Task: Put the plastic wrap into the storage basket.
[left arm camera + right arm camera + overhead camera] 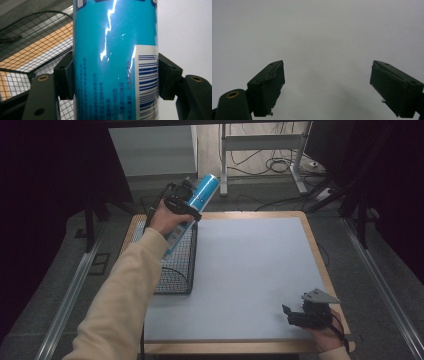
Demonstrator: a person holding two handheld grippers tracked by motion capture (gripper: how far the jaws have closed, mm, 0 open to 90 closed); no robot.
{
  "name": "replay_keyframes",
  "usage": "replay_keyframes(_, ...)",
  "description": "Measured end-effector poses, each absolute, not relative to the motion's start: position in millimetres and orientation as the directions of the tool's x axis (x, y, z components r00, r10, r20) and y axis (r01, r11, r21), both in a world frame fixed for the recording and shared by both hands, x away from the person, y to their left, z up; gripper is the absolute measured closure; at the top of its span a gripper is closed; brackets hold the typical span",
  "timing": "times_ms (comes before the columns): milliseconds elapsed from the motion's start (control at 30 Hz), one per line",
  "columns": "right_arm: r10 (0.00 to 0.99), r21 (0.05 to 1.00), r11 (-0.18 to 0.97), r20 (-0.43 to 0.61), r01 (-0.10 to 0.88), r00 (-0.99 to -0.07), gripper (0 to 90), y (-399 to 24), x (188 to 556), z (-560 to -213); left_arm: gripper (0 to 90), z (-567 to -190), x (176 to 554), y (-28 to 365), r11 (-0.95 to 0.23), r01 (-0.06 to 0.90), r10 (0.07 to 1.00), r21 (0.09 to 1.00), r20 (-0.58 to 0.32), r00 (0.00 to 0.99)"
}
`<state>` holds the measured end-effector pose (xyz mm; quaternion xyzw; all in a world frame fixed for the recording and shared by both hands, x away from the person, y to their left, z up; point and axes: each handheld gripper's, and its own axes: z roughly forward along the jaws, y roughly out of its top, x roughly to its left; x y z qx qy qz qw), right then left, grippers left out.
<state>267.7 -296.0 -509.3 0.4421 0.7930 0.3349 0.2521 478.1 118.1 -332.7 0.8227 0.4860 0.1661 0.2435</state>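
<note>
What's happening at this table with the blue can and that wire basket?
A person is working with a two-jaw gripper in each hand. The left gripper is clamped on a tall, shiny blue cylindrical can and holds it tilted in the air above a black wire mesh basket at the left edge of the pale grey table. The right gripper rests at the table's near right corner, jaws wide apart with nothing between them.

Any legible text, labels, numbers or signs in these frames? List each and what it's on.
"GB 9685" followed by a Chinese character: pale print low on the tall blue cylindrical can, read uncertainly in the left gripper view.
Other Chinese lines on the can: too small and blurred to read.
Barcode on the can's white panel: bars only, no digits legible.
Dark blue letter shapes at the can's top edge: cropped, unreadable.
Black wire basket, grey mat: no text.
</note>
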Motion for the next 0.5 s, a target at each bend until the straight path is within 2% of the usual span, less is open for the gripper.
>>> replay_keyframes(500,0.87,0.751,0.388,-0.107,0.534,-0.481,13.0,-294,267,-510,31.5,-359,492,135,-0.407,0.752,0.895,0.518,0.061,0.442)
